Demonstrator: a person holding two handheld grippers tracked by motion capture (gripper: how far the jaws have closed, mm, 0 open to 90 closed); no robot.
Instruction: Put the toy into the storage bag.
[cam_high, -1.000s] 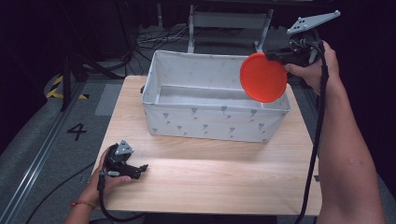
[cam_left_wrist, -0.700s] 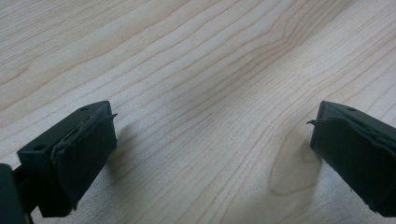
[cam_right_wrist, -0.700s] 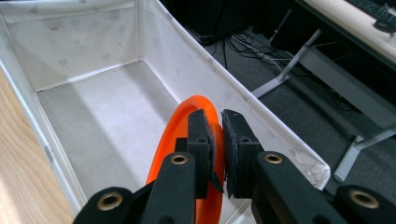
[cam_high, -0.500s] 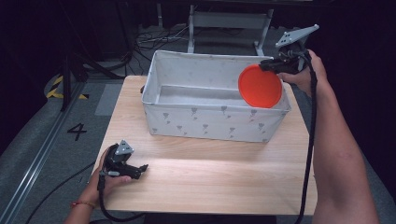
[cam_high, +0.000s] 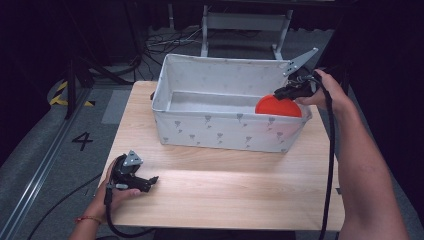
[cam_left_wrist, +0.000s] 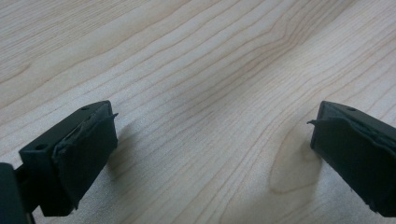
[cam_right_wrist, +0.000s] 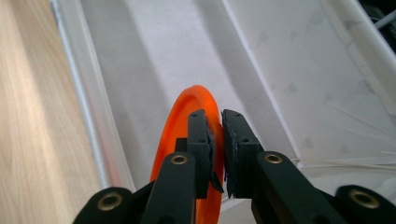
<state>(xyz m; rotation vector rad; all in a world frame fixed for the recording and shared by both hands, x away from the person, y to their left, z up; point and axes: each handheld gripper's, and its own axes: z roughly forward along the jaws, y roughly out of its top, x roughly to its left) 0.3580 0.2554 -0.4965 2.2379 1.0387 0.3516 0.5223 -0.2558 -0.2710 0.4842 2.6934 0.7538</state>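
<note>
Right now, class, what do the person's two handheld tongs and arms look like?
Both tongs are black, each with two blocky jaws faced with dark pads. The left tongs and right tongs each carry a grey three-cornered plate and trail a black cable. Brass-coloured pins show on the right ones. The arms are bare; a red band circles the left wrist.

Grey floor (cam_high: 45, 165), dark cable-strewn surroundings

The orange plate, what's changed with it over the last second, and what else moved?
The right gripper, shut on the orange plate's rim, has carried it down from above the bin's right end into the bin; most of it now sits below the rim. No grip was taken or released. The left gripper stayed open, low over the table, and the bin stayed put.
</note>
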